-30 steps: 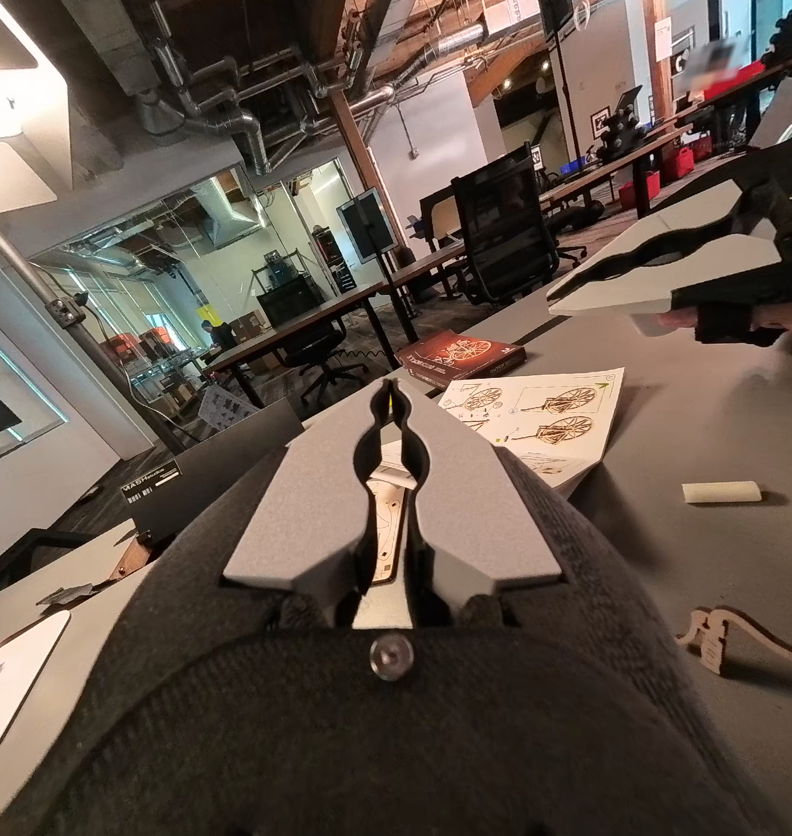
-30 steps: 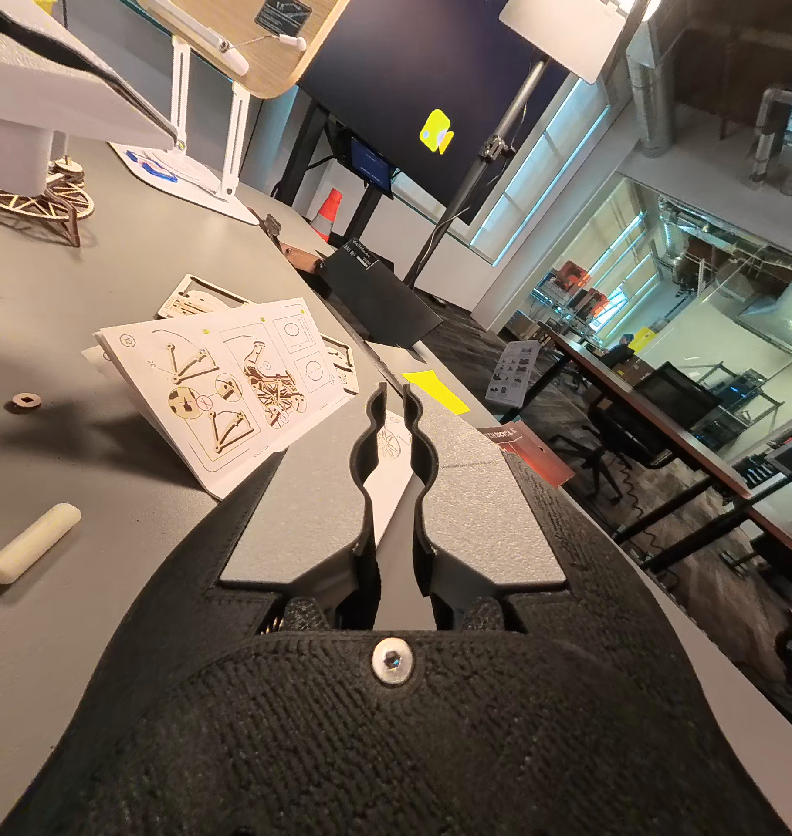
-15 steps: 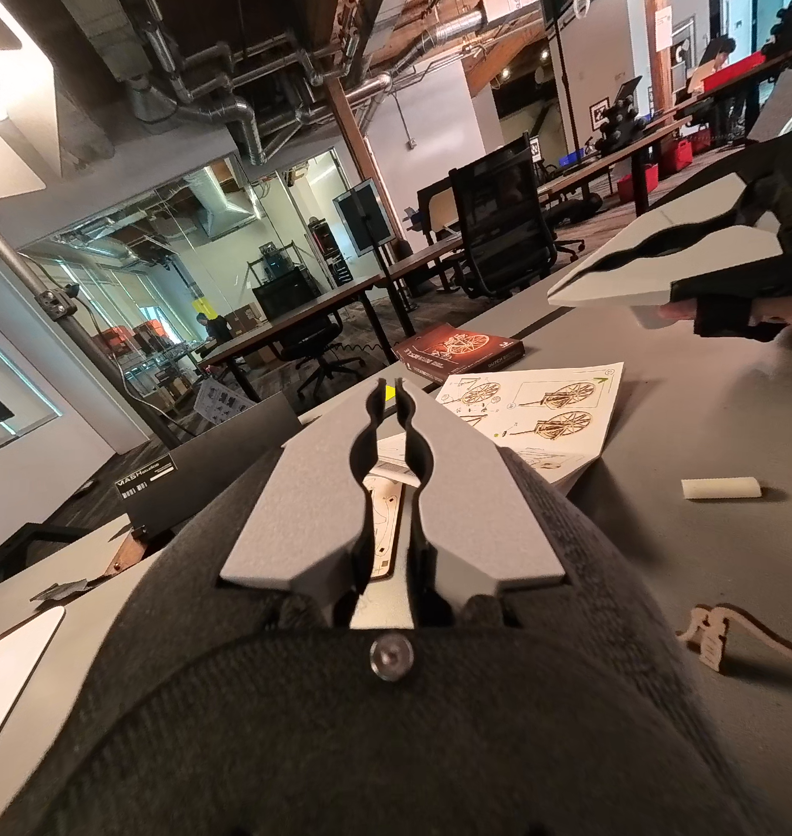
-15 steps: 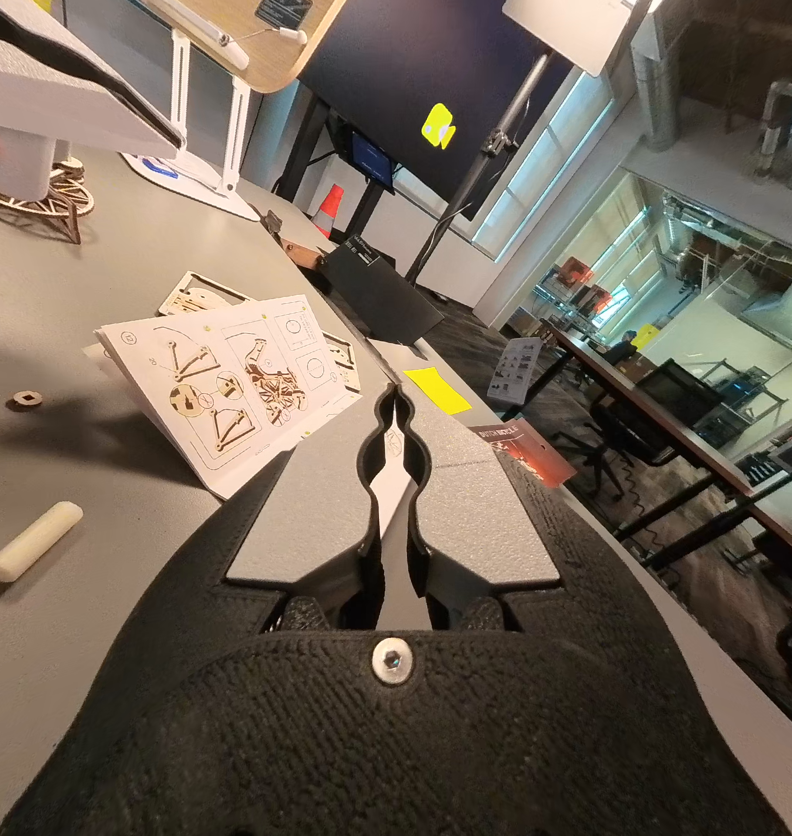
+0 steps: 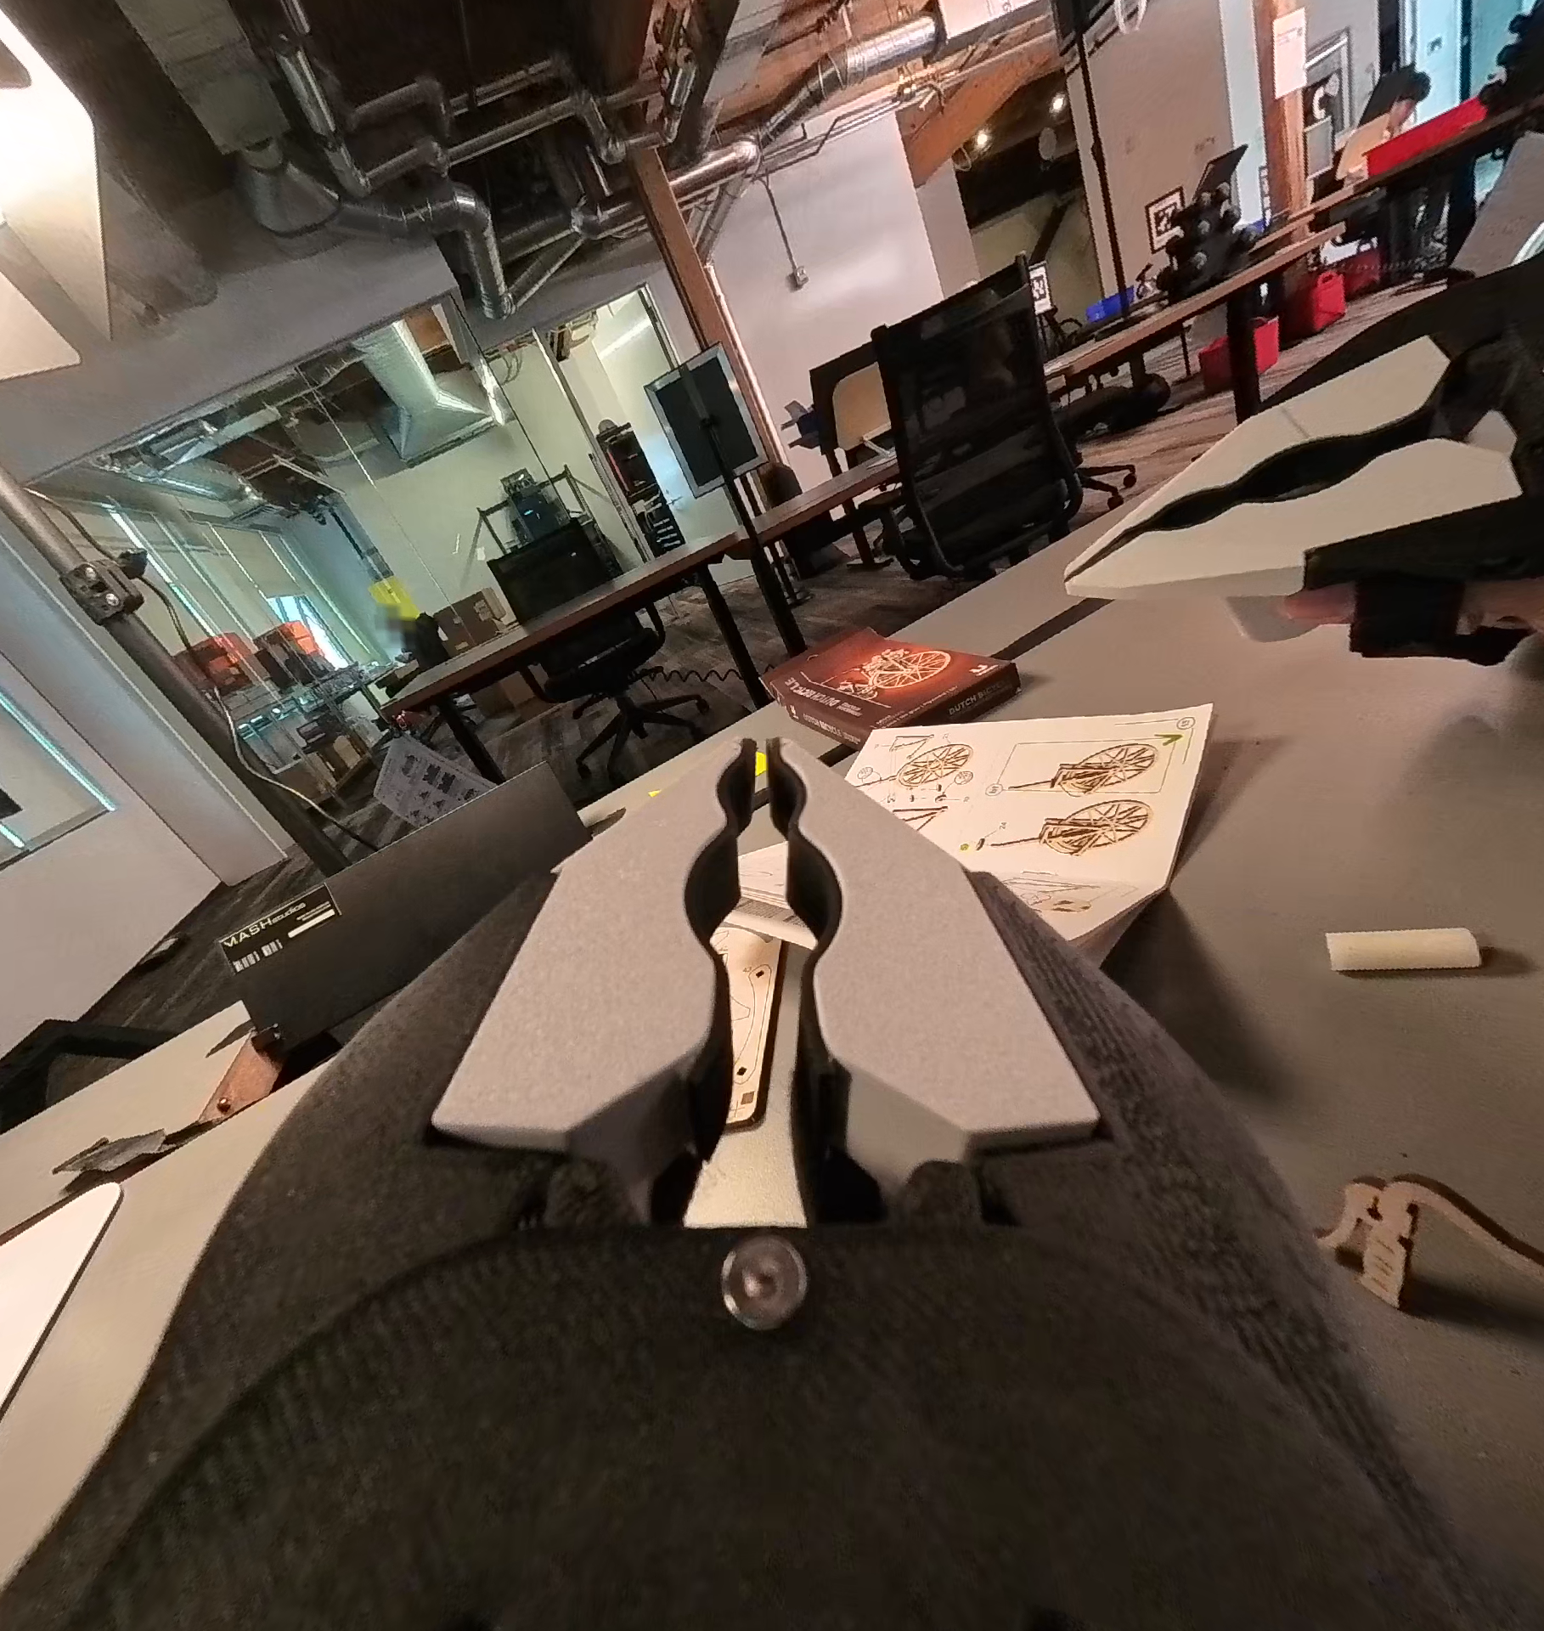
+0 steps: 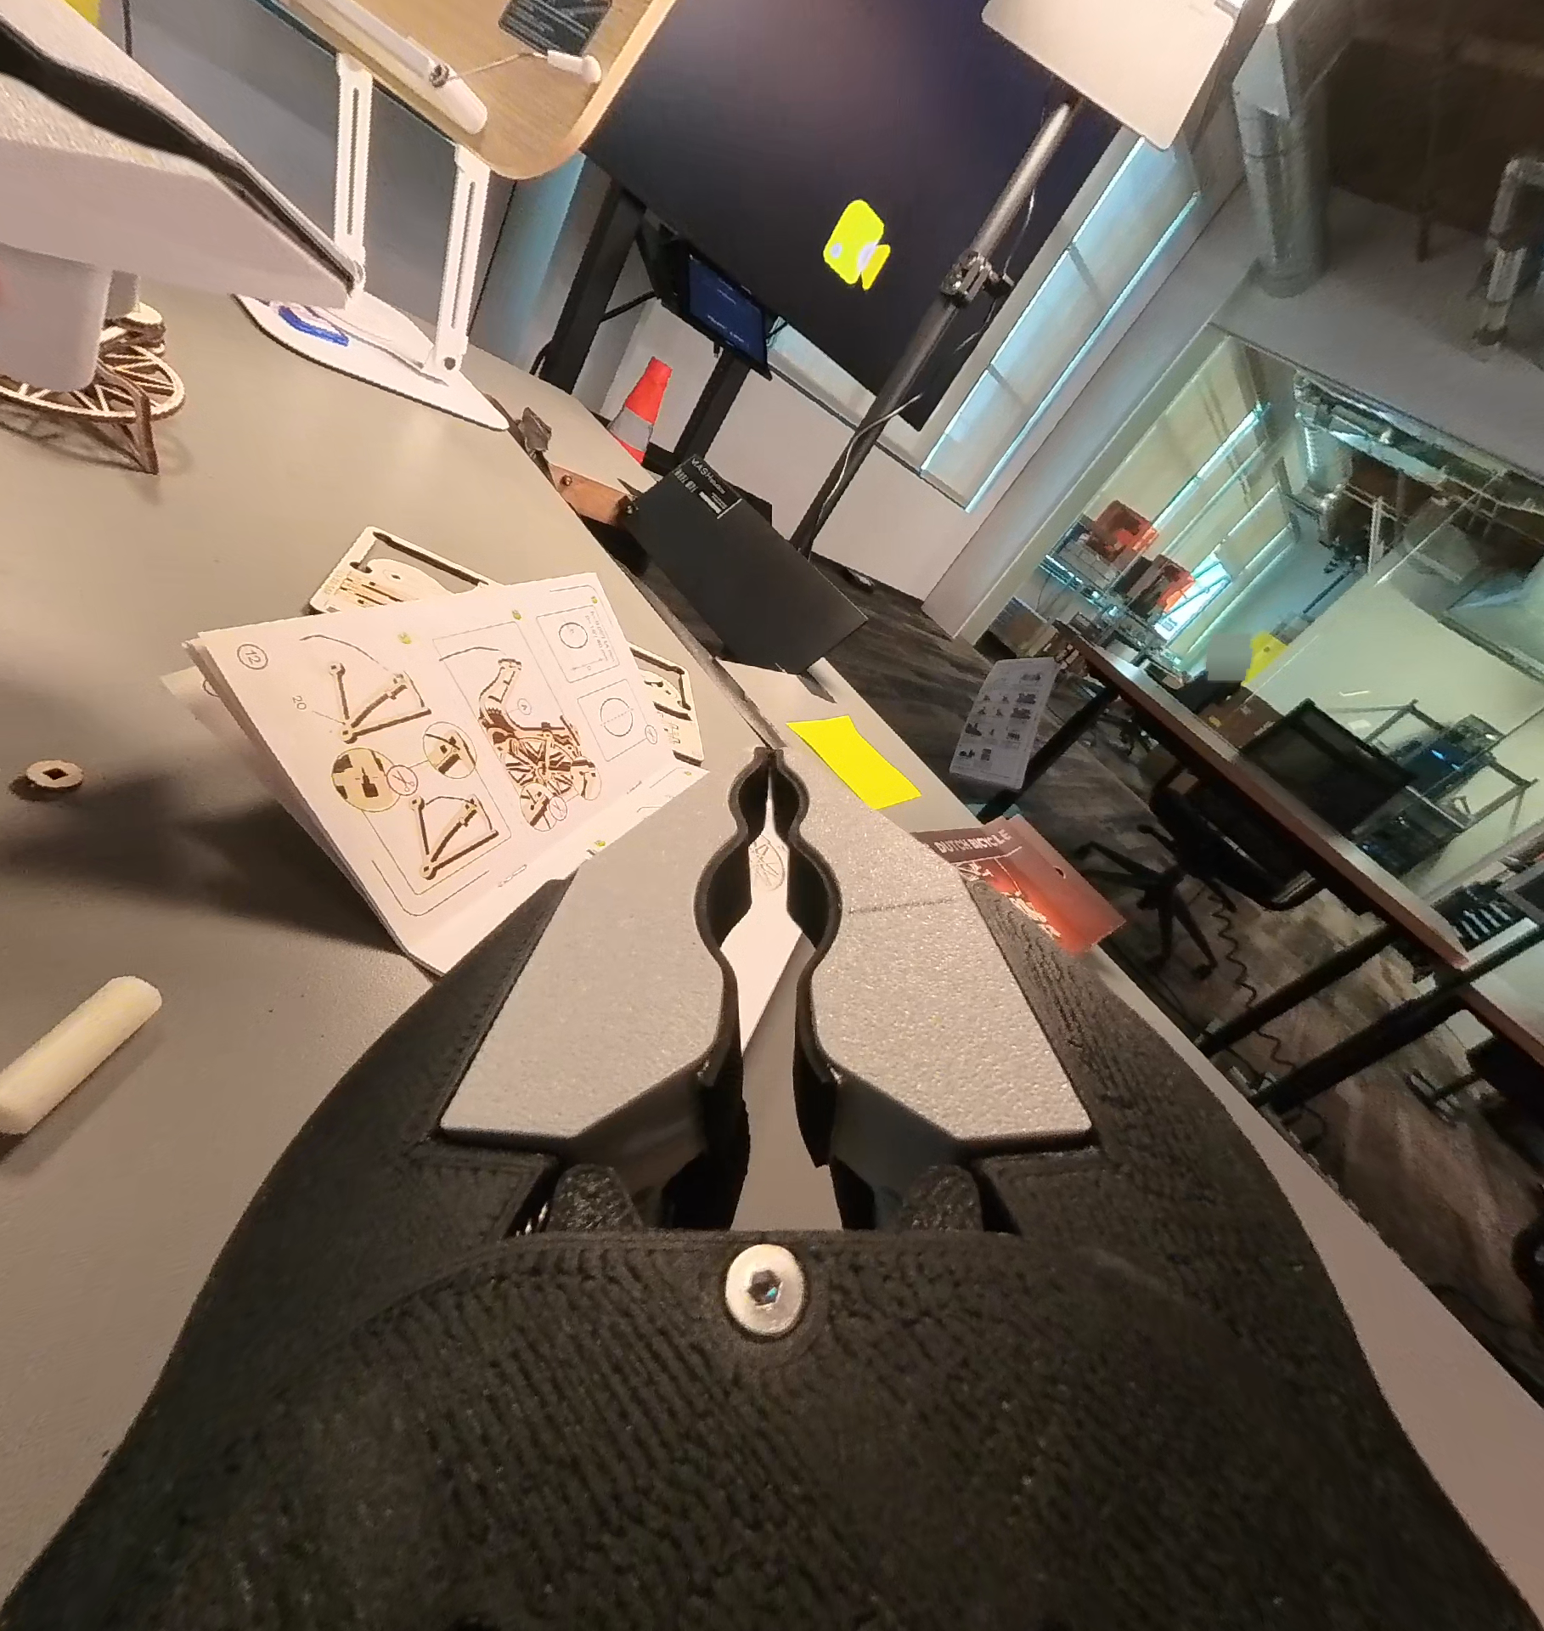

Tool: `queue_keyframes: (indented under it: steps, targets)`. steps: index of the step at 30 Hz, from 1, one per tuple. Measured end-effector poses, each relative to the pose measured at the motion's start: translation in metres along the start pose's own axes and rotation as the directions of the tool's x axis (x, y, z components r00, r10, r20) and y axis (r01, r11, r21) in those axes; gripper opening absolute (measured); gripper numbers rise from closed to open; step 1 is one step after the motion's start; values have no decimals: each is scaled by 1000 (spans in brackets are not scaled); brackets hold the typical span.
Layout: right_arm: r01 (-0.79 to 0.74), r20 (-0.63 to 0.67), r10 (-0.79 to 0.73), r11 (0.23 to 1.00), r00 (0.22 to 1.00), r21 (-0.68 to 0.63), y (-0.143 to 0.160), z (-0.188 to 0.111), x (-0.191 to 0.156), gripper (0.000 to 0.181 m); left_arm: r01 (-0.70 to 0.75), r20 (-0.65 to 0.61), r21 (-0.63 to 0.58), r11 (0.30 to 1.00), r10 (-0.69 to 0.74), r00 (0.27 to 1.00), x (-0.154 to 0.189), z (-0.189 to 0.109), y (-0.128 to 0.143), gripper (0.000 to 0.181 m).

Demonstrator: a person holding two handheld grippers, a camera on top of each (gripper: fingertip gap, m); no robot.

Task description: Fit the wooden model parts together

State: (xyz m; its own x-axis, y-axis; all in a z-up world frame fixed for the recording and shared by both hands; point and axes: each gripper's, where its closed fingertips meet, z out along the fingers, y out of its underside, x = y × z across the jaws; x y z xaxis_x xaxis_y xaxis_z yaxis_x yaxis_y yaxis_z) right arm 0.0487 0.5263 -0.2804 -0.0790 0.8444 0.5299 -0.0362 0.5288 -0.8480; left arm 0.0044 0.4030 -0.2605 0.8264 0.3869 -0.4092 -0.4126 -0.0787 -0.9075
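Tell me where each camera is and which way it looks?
Left wrist view: rides the left claw, looking across the grey table toward office desks; the right claw shows.
Right wrist view: rides the right claw, facing windows; the left claw's edge shows.
Both share the instruction booklet and white stick.

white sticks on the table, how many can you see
1. The white stick lies on the gray table, apart from the open booklet and nearer than it; the right wrist view shows the same stick. Others may be hidden behind the tools.

An open-plan office: rows of long desks (image 5: 574, 618), mesh chairs (image 5: 971, 441), exposed ceiling ducts (image 5: 451, 203).
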Motion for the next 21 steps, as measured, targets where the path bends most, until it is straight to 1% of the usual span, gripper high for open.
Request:
queue_keyframes:
  steps: [17,21]
  targets:
    - [-3,-1,3,1000,1000,-3,1,0,0,2,0,6,-1,1000,0,1000,-1,0,0,0]
    - [-2,-24,2,1000,1000,-1,1,-1,4,7,3,17,-1,1000,-3,1000,-3,0,0,5]
